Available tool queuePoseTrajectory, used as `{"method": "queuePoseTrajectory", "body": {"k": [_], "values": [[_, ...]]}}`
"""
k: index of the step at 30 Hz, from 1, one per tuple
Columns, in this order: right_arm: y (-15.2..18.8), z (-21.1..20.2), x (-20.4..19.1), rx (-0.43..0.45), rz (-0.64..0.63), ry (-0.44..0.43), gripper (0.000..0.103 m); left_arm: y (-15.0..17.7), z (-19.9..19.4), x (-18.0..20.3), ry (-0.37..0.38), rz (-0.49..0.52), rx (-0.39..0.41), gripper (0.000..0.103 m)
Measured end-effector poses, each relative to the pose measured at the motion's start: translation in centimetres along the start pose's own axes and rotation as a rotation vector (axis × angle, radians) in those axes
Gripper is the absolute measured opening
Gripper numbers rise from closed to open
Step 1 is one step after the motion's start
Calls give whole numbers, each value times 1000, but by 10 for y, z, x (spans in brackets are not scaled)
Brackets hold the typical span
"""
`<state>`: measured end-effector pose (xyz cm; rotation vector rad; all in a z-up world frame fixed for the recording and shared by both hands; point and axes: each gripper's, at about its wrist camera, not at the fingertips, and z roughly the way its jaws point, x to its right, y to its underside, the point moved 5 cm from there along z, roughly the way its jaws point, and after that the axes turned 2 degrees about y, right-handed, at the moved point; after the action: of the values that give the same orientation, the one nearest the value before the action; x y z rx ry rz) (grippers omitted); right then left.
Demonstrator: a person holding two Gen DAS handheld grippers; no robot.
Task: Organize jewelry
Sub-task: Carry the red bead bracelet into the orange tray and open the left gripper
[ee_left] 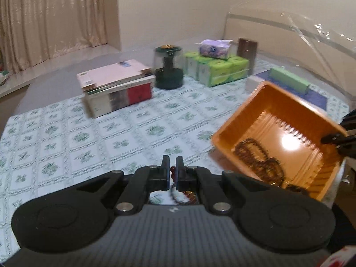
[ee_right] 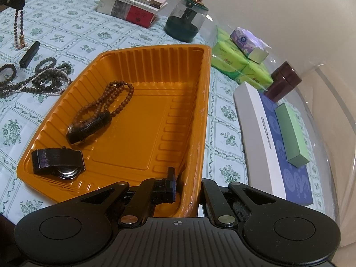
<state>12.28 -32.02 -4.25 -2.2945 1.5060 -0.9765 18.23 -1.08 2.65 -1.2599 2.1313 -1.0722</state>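
In the left wrist view my left gripper (ee_left: 172, 169) is shut on a string of dark red beads (ee_left: 172, 174), which hangs below the fingers. The right wrist view shows that bead string (ee_right: 19, 26) dangling above the tablecloth from the left gripper (ee_right: 12, 0) at the far left. My right gripper (ee_right: 187, 179) is shut on the near wall of the orange tray (ee_right: 142, 115), one finger inside and one outside. In the tray lie a brown bead strand (ee_right: 115, 98), a black-strap watch (ee_right: 89, 126) and a mesh-band watch (ee_right: 57, 161). The tray (ee_left: 278, 120) looks tilted in the left wrist view.
A pile of bead necklaces (ee_right: 40, 80) and a black stick (ee_right: 30, 53) lie left of the tray. Behind stand stacked books (ee_right: 133, 6), a glass-domed green stand (ee_right: 184, 20), green tissue packs (ee_right: 240, 66), a brown canister (ee_right: 282, 82) and a white-and-blue box (ee_right: 273, 146).
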Motion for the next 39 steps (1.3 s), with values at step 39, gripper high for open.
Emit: {"method": "queuePoseTrajectory", "body": {"k": [39], "values": [[3, 0, 3, 11, 20, -11, 5, -7, 54, 126, 231, -23, -37, 23]]}}
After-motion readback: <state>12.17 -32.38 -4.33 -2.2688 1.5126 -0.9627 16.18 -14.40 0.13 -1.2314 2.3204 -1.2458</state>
